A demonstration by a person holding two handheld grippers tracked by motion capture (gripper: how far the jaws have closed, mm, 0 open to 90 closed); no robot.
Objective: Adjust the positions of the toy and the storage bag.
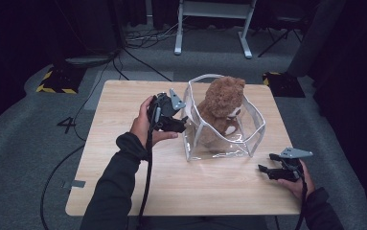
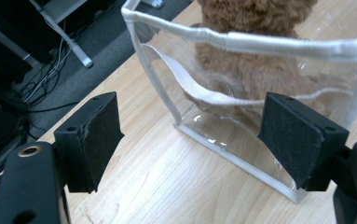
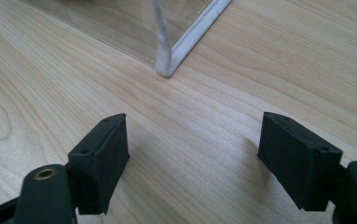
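- The left gripper is held in the person's left hand over the table, just beside the left wall of the bag.
- Its jaws stand wide apart with nothing between the pads. In the left gripper view the bag's left wall stands just ahead of them, apart from both pads, its bottom corner close to the right-hand jaw.
- A white strap sags across the inside of that wall, and the white rim runs above the jaws.
- The clear bag stands upright and open near the middle of the table, a little toward the far right.
- The bear sits inside the bag, upright, its head above the rim. Through the plastic the left gripper view shows its brown fur behind the wall, beyond the jaws and not between them.
- The right gripper is in the right hand near the table's right front edge, low over the wood, pointing left toward the bag and apart from it.
- Its jaws are also wide apart and hold nothing. In the right gripper view bare wood lies between them, and a bottom corner of the bag stands farther ahead, untouched.
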